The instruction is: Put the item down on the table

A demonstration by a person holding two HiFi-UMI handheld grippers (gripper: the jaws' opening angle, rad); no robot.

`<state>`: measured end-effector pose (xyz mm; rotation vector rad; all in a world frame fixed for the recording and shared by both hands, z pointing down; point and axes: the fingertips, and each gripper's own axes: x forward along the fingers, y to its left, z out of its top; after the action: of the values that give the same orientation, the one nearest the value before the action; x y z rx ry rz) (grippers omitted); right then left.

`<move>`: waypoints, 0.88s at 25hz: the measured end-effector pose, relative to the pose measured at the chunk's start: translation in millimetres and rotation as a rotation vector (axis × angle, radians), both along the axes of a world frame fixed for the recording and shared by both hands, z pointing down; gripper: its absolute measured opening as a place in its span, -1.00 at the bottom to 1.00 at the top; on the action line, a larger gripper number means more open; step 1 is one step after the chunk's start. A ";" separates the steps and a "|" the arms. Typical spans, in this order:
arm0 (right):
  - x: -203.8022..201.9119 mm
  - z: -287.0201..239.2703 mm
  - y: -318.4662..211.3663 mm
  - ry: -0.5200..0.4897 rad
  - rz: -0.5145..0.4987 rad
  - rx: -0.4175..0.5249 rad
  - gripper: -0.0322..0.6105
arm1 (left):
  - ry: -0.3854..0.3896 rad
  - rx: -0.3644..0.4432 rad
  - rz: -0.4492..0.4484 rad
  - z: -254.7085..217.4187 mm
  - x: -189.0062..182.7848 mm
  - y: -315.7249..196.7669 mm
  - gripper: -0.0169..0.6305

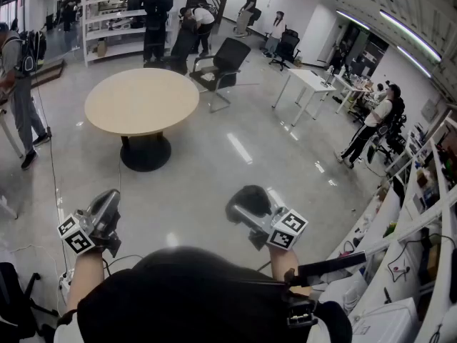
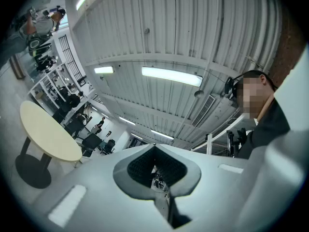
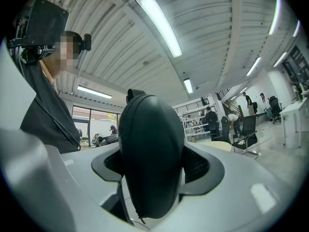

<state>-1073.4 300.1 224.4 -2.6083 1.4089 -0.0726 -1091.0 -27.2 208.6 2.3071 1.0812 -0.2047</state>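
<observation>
Beige and round, the table (image 1: 143,100) stands on the glossy floor (image 1: 214,164) ahead of me in the head view. Both grippers are low in the view, well apart from it. My right gripper (image 1: 246,207) carries the black zip case (image 1: 253,195); my left gripper (image 1: 108,207) is off to its side.

From the left gripper view, the jaws are pressed together with nothing between them, tilted up at the ceiling lights (image 2: 171,75).

From the right gripper view, the pads clamp the case from both sides. It sits upright, its zip seam running down the front, with the table small behind it.
</observation>
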 end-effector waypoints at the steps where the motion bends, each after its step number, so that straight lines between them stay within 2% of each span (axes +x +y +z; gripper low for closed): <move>1: -0.8 0.5 5.2 0.000 0.001 -0.002 0.14 | 0.001 0.000 0.001 0.2 -0.4 5.3 -0.97; 10: -10.9 0.2 58.3 -0.003 0.029 0.005 0.14 | 0.003 0.000 0.030 -1.7 -3.8 58.6 -0.97; 15: -24.2 4.0 87.3 -0.032 -0.002 0.025 0.15 | -0.004 0.007 0.052 -2.3 -7.2 95.6 -0.97; 22: -43.0 12.7 135.7 -0.038 0.029 0.034 0.15 | -0.020 0.017 0.115 -1.5 -7.5 153.8 -0.97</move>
<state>-1116.4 435.8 237.1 -2.5848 1.3476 -0.0934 -1098.5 126.6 207.0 2.2493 1.2060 -0.1280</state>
